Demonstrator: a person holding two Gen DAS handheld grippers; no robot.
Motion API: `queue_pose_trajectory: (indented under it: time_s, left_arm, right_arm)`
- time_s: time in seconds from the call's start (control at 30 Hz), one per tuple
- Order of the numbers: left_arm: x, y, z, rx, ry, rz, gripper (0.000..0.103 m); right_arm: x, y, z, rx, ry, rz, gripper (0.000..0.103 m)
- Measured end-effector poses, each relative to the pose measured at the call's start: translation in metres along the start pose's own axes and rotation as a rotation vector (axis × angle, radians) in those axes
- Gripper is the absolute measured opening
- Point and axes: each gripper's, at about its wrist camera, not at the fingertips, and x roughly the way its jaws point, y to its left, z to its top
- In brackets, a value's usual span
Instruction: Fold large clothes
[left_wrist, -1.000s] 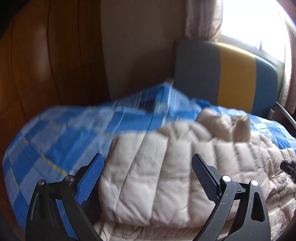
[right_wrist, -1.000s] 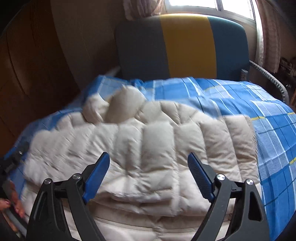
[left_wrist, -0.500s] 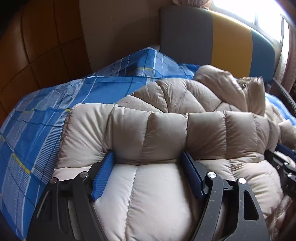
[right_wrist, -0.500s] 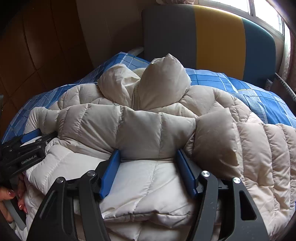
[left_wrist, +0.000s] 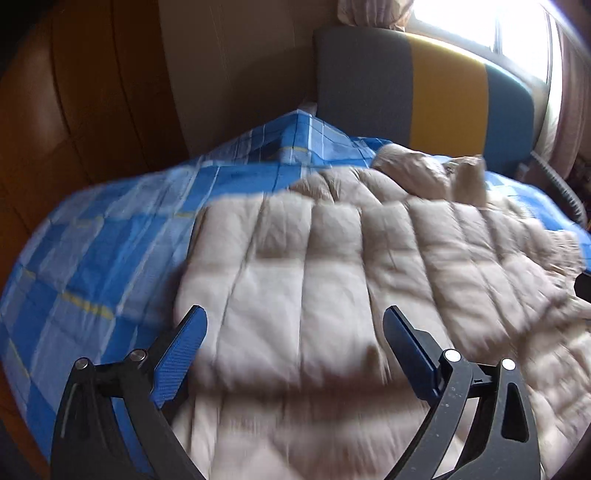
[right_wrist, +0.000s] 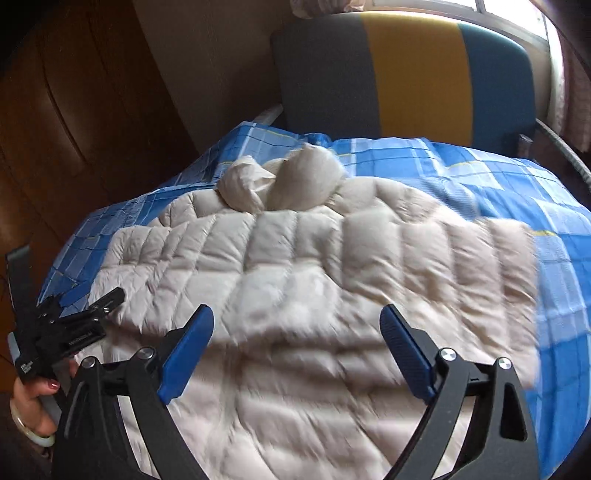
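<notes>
I see the beige puffer jacket (right_wrist: 314, 280) filling mid-frame on the blue checked bedspread (right_wrist: 480, 173) | my left gripper (left_wrist: 294, 338) and right gripper (right_wrist: 296, 336) spread wide, empty | one fold laid, I judge; further folds remain

My blue-padded black fingers (right_wrist: 186, 354) frame a beige quilted coat (right_wrist: 303, 280) on a blue, white and yellow checked sheet (right_wrist: 498, 177); the headboard (right_wrist: 410, 70) is grey, yellow, teal.
</notes>
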Motion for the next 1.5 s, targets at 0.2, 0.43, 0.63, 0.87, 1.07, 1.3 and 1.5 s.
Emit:
queue_pose_trajectory:
  time_s: [0.2,0.43,0.63,0.87,1.07,1.3,1.5]
  left_arm:
    - [-0.046,0.013,-0.054,-0.043,0.057,-0.101,0.095]
    - [-0.098,0.041,-0.109,-0.056,-0.014,-0.021,0.096]
    - [-0.122,0.068,-0.147,-0.124,0.003,-0.026,0.095]
    - [-0.134,0.077,-0.184,-0.157,0.074,-0.040,0.089]
    - [-0.142,0.084,-0.204,-0.157,0.106,-0.059,0.078]
    - [-0.151,0.084,-0.216,-0.121,0.104,-0.066,0.078]
    - [-0.146,0.081,-0.226,-0.093,0.153,-0.080,0.077]
  right_arm:
    - [-0.067,-0.039,-0.054,0.060,-0.031,-0.055,0.088]
    - [-0.138,-0.095,-0.121,0.153,-0.048,-0.133,0.078]
    - [-0.174,-0.122,-0.172,0.225,-0.018,-0.155,0.070]
    - [-0.190,-0.120,-0.216,0.265,0.030,-0.126,0.058]
    - [-0.188,-0.110,-0.243,0.239,0.115,-0.130,0.057]
    - [-0.185,-0.107,-0.255,0.243,0.167,-0.130,0.048]
    - [-0.181,-0.098,-0.257,0.195,0.173,-0.151,0.028]
